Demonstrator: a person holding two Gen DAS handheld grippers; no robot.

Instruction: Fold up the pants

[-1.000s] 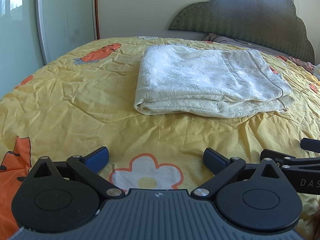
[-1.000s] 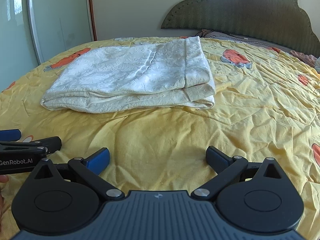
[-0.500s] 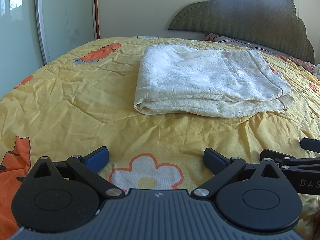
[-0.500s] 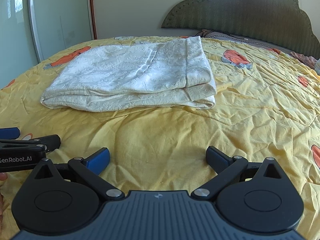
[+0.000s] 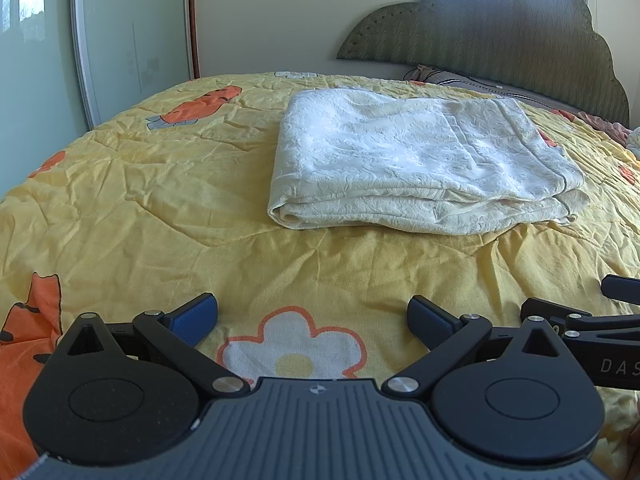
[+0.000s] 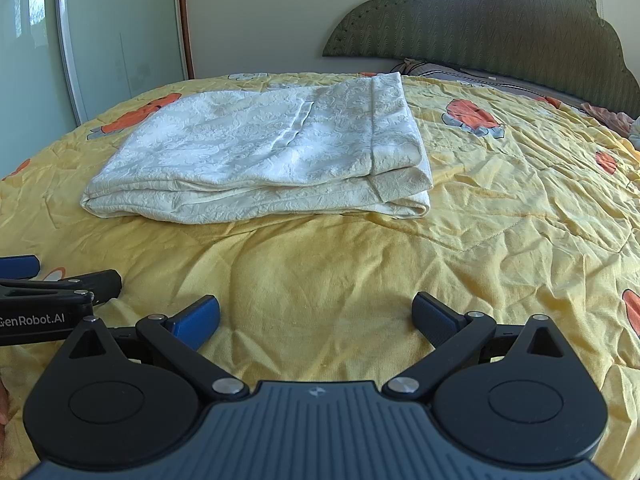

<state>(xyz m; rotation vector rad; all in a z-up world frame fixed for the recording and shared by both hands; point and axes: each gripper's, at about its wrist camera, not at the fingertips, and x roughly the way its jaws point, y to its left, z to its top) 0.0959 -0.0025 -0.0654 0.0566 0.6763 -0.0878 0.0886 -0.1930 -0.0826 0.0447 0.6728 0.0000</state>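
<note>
Pants: the cream pants lie folded into a flat, layered rectangle on the bed, out ahead of both grippers and touched by neither.
Fold edge: from the left wrist view the rounded fold faces us on the near left corner; from the right wrist view the hem band sits stacked at the right end, so the layers look doubled over lengthwise.
Left gripper: the left gripper hovers low over the yellow bedspread, its jaws spread wide apart, nothing between them but a printed flower.
Right gripper: the right gripper sits just beside it, jaws equally wide apart and empty, above bare quilt.
Spacing: the two tools are side by side, each peeking into the other's view at the edge, both well short of the cloth.
Why so: my read is that open jaws held back from the bundle mean hands off, either the fold is being judged finished or the pair is lining up for one more fold.
Progress: judging by the tidy stack, the task looks nearly or fully done.
Next, if any: a further fold would call for pinching the near corners, one gripper per end.
Risk: the loose layers at the near edge could slide apart if only the top ply is caught.
Backdrop: a green headboard and pillows beyond.
</note>
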